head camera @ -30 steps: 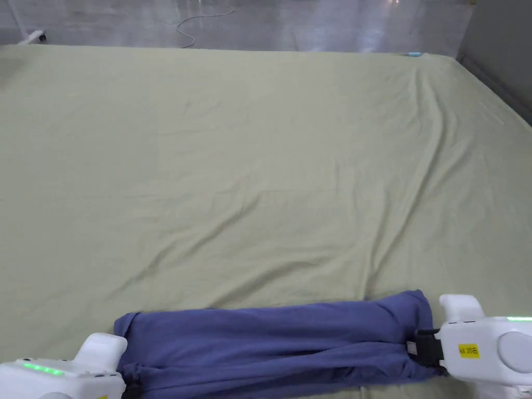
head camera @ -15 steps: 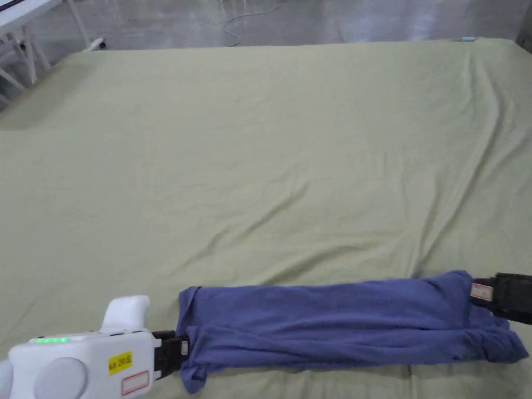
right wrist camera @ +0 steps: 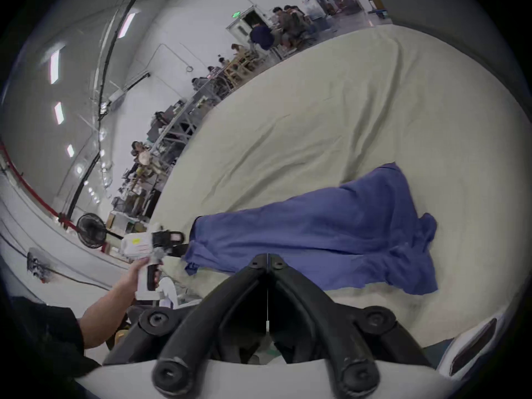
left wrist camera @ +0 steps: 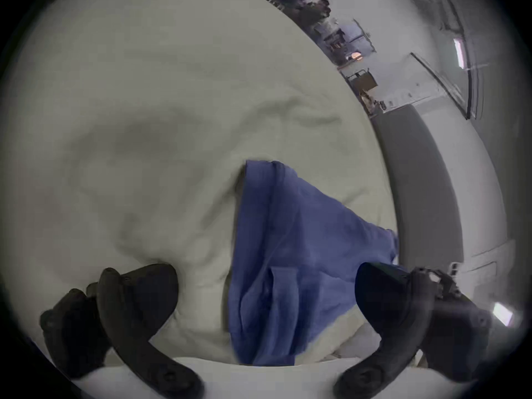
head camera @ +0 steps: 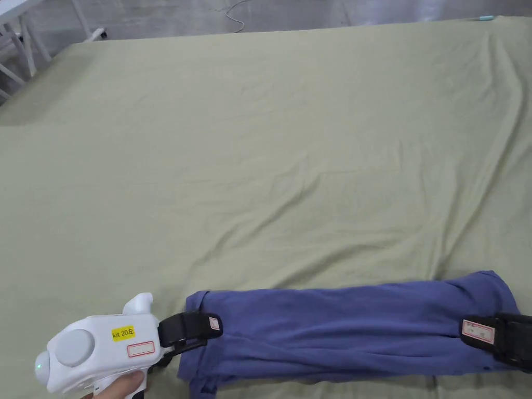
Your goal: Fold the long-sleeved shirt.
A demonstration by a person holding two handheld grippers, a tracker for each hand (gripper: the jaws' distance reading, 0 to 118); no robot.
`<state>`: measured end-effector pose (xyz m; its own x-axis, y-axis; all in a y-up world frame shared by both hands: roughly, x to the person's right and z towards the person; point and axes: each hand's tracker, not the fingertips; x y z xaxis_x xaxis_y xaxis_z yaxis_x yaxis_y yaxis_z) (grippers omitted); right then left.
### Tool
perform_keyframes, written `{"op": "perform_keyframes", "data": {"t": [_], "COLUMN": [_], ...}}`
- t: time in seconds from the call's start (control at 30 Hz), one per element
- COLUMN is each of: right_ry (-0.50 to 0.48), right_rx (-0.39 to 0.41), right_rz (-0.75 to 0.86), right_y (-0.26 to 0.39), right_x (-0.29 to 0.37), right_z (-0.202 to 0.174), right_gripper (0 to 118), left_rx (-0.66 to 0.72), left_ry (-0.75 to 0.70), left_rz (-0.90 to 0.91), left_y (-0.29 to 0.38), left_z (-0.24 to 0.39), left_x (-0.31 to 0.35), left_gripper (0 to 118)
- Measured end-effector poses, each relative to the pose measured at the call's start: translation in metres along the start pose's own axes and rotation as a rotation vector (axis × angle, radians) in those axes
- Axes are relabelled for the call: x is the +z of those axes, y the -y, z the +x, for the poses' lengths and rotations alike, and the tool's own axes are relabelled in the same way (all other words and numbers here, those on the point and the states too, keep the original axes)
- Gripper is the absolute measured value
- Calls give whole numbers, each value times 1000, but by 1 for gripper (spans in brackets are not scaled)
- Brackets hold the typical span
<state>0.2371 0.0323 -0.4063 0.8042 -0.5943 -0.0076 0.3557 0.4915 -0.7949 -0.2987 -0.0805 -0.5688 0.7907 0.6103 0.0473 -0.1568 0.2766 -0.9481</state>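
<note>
Blue long-sleeved cotton shirt [head camera: 353,332] folded into a long band on the pale green sheet [head camera: 260,156].
Left gripper [left wrist camera: 264,296] spread wide at its left end; right gripper [right wrist camera: 267,257] closed empty, jaws together, at its right end.

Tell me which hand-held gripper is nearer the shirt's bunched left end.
Left. The left hand-held gripper sits open right at that end of the blue shirt; the right hand-held gripper lies at the opposite end, jaws shut.
</note>
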Motion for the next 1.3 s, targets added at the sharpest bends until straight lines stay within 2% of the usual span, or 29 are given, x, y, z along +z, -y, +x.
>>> {"op": "perform_keyframes", "data": {"t": [0.07, 0.1, 0.27, 0.37, 0.43, 0.47, 0.5, 0.53, 0.6, 0.63, 0.67, 0.7, 0.77, 0.87, 0.9, 1.03, 1.13, 1.23, 1.3], "right_ry": [-41, -51, -87, -87, -94, -100, -108, -110, -98, -89, -82, -78, -73, -78, -86, -88, -74, -34, 8], "right_rx": [6, 26, 19, 47, 46, 43, 39, 38, 36, 35, 34, 33, 27, -10, -29, -57, -54, -20, 26], "right_rz": [11, 11, -29, -47, -48, -49, -48, -45, -44, -43, -42, -41, -33, -21, -17, -11, -11, -17, -38], "right_y": [1, 6, 7, 7, 7, 7, 6, 6, 6, 6, 6, 5, 5, 5, 4, 1, -2, -5, -7], "right_x": [-6, -12, -35, -44, -47, -48, -48, -48, -48, -47, -45, -43, -39, -37, -38, -42, -46, -52, -57], "right_z": [0, -12, -22, -29, -33, -34, -33, -33, -35, -35, -35, -36, -37, -36, -34, -37, -48, -70, -86], "right_gripper": [0, 0, 0, 0, 0, 0, 0, 0, 0, 0, 0, 0, 0, 0, 0, 0, 0, 0, 0], "left_rx": [-41, -35, 102, 75, 153, 218, 296, 298, 233, 249, 321, 345, 301, 377, 403, 355, 440, 428, 406], "left_ry": [25, 46, 330, 308, 442, 546, 659, 576, 414, 464, 563, 575, 594, 652, 649, 630, 697, 656, 547], "left_rz": [-26, -29, -92, -94, -84, -118, -150, -128, -184, -166, -156, -175, -114, -49, -26, -24, 5, 26, 63], "left_y": [-3, -9, -8, -8, -20, -20, -17, -8, 3, 6, 11, 11, 3, -3, -5, -3, 6, -27, -32], "left_z": [13, 3, 8, 16, 7, 5, 3, 13, 18, 16, 22, 21, 16, -3, -9, -17, -29, -80, -96], "left_x": [-4, -9, -37, -62, -66, -72, -81, -87, -100, -100, -90, -84, -58, -24, -9, 26, 41, 62, 86], "left_gripper": [118, 118, 118, 118, 118, 108, 53, 4, 6, 6, 6, 6, 6, 6, 6, 6, 6, 6, 6]}}
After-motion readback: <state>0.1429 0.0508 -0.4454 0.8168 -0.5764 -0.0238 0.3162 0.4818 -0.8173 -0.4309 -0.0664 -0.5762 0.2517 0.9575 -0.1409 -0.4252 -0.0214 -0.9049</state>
